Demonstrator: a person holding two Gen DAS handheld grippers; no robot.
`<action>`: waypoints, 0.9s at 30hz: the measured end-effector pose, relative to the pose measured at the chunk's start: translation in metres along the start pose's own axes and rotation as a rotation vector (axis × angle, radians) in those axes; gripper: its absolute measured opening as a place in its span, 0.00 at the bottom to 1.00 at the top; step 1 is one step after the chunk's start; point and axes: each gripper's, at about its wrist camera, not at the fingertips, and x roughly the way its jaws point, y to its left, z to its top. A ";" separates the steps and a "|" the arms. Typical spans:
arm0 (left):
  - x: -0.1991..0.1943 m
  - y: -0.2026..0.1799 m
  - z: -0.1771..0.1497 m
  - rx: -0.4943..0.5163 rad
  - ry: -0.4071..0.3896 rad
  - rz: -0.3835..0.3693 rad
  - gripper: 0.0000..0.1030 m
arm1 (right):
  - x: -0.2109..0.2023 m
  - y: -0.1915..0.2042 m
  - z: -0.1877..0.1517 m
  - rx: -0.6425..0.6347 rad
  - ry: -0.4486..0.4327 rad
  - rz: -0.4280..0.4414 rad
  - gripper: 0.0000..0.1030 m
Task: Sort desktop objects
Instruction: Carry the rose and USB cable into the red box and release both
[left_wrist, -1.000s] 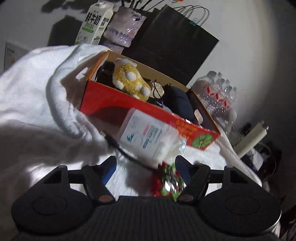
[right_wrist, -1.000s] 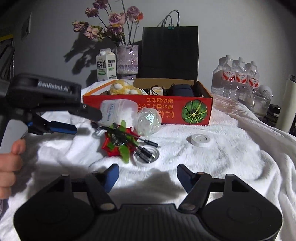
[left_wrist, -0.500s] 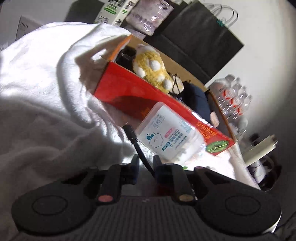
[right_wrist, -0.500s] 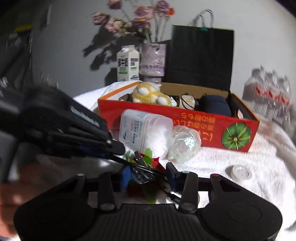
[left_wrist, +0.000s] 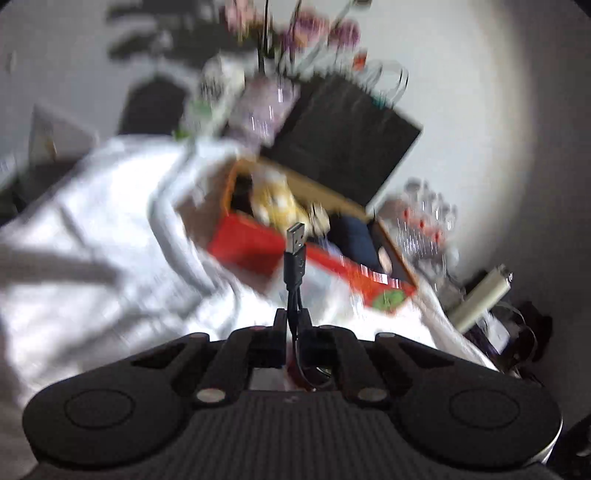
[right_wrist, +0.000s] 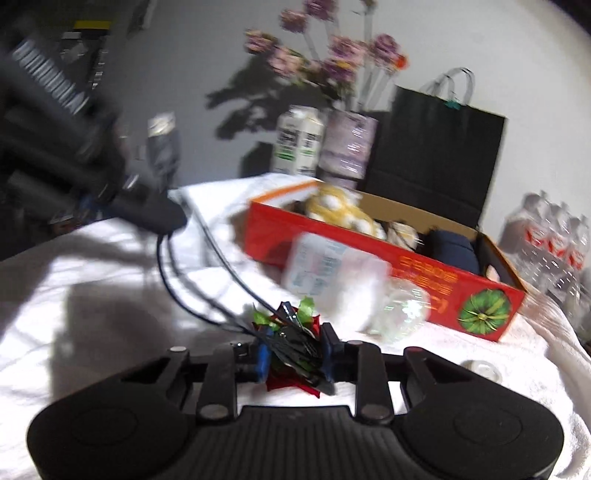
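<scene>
The white fleecy cloth (right_wrist: 92, 295) spread over the tabletop is seen beneath and around both claws, and beyond them a long red cardboard box with a green pumpkin print (right_wrist: 388, 273) lies open. Inside the box a yellow-and-white plush toy (right_wrist: 343, 208) and a dark navy pouch (right_wrist: 454, 245) are already stowed, so part of the sorting can be judged done. Behind the box, untouched, a black paper bag (right_wrist: 436, 147), a milk carton (right_wrist: 299, 142), a vase of purple flowers (right_wrist: 349, 144) and, off to the right, a pack of water bottles (right_wrist: 554, 243) are seen. Just ahead of the right claw (right_wrist: 295, 349), leaning against the box front, a translucent white plastic tub with a printed label (right_wrist: 325, 273) and a clear crinkled plastic ball (right_wrist: 402, 310) are left to be sorted, and a small white round cap (right_wrist: 480, 367) lies to its right on the cloth. The left claw (left_wrist: 291, 321) is pinched tight on a thin black USB cable (left_wrist: 295, 258), whose silver plug stands up straight ahead of it. The cable is seen running down to the right claw, whose jaws are closing around the tangled cable ends lying on a red and green foil flower ornament (right_wrist: 295, 321); whether the pads already press cannot be told. The cable is judged to be mid-lift and not yet in the box.
</scene>
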 end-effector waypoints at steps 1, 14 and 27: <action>-0.011 0.000 0.003 0.020 -0.035 0.005 0.05 | -0.002 0.006 -0.001 -0.019 0.015 -0.014 0.20; -0.041 0.025 -0.013 0.058 0.012 0.066 0.06 | -0.005 0.014 0.004 0.053 0.001 -0.012 0.73; -0.042 0.010 -0.028 0.143 0.036 0.050 0.06 | 0.004 -0.001 0.002 0.187 0.052 0.004 0.34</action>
